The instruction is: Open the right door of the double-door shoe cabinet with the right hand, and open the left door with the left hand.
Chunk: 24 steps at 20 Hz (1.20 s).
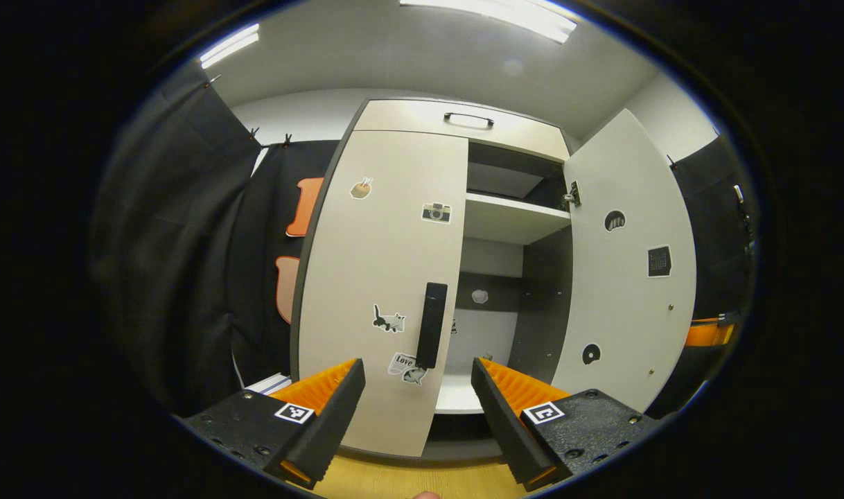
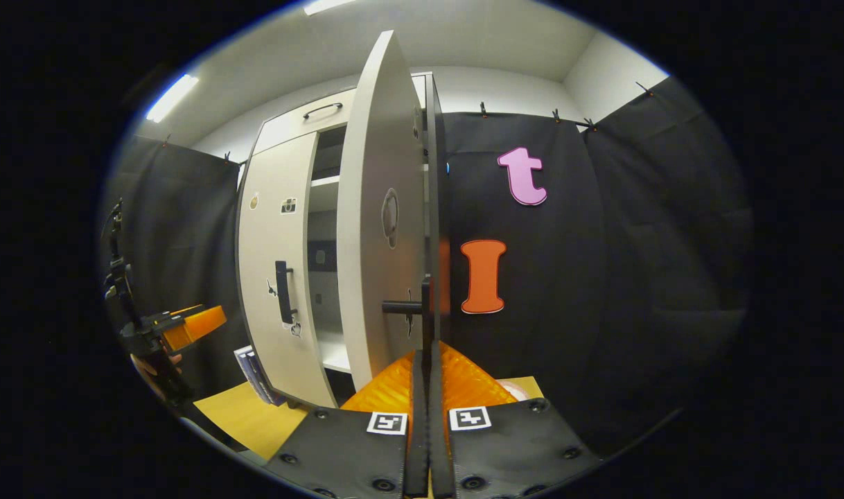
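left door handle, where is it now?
In the left gripper view, the handle sits at the closed left door's right edge, just ahead, between the open left gripper's fingers.

Plenty of room in front of my left gripper, fingers wide apart, nothing between it and the left door's handle. The right door hangs swung out, leaving the shelf bay wide open beside it.
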Available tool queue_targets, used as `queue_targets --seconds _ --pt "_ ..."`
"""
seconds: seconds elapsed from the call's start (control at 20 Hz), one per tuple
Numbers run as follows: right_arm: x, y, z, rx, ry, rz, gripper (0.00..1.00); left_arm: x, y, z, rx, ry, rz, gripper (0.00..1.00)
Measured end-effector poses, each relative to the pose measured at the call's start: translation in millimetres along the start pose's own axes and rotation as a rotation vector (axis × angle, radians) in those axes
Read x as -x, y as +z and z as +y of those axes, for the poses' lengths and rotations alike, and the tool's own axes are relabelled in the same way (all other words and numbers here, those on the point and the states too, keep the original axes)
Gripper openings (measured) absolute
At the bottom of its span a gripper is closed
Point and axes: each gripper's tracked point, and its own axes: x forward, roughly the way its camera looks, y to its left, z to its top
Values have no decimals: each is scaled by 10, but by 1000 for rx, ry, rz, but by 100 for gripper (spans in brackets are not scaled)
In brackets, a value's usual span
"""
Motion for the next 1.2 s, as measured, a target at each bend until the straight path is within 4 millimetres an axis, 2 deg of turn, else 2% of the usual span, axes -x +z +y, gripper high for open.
queue_targets --seconds 0.2,0.25,0.3,0.4,0.45,0.5,0.6,0.65,0.7,0.75,0.85,0.9,0.95,1.0,1.05,1.1,1.15,1.2 --pt "203 -15 -122 11 -62 -20 9 -594 -8 -28 -47 -5 -21 94" --pt "263 -17 -173 -5 -74 -25 9 -736 -30 -34 -56 -5 -21 91" --pt "332 -27 -209 -25 -81 -25 9 -870 -60 -37 -65 -7 -15 94" --pt "432 -37 -237 -73 -89 -36 11 -1134 -152 -27 -82 -9 4 92" --pt "476 -36 -251 -91 -92 -42 40 -1246 -195 -15 -89 -3 12 95" --pt "529 -29 -281 -103 -103 -49 47 -1343 -227 -2 -90 3 15 91" --pt "632 -38 -322 -94 -123 -54 62 -1476 -263 -9 -76 5 20 94" --pt "663 -36 -320 -84 -128 -55 95 -1542 -262 -22 -67 0 21 94" --pt "708 -26 -312 -81 -131 -59 83 -1606 -278 -27 -63 -4 21 94" --pt "743 -16 -297 -83 -131 -60 89 -1668 -287 -30 -63 -4 24 94" --pt "810 -1 -274 -94 -130 -61 89 -1752 -288 -22 -64 7 20 95" --pt "846 6 -284 -99 -132 -63 98 -1691 -268 -35 -70 5 22 95" --pt "864 8 -298 -101 -137 -65 88 -1688 -265 -19 -67 5 19 94" --pt "880 14 -303 -104 -141 -67 88 -1706 -268 11 -67 10 19 95" --pt "890 15 -299 -107 -143 -69 88 -1693 -246 -3 -51 3 18 83" --pt "895 7 -296 -109 -143 -68 88 -1704 -275 -38 -45 -18 35 66" --pt "908 -1 -304 -112 -146 -66 88 -1719 -297 -115 -42 -35 42 58" --pt "920 -14 -311 -112 -149 -63 88 -1685 -311 -132 -55 -27 60 43"
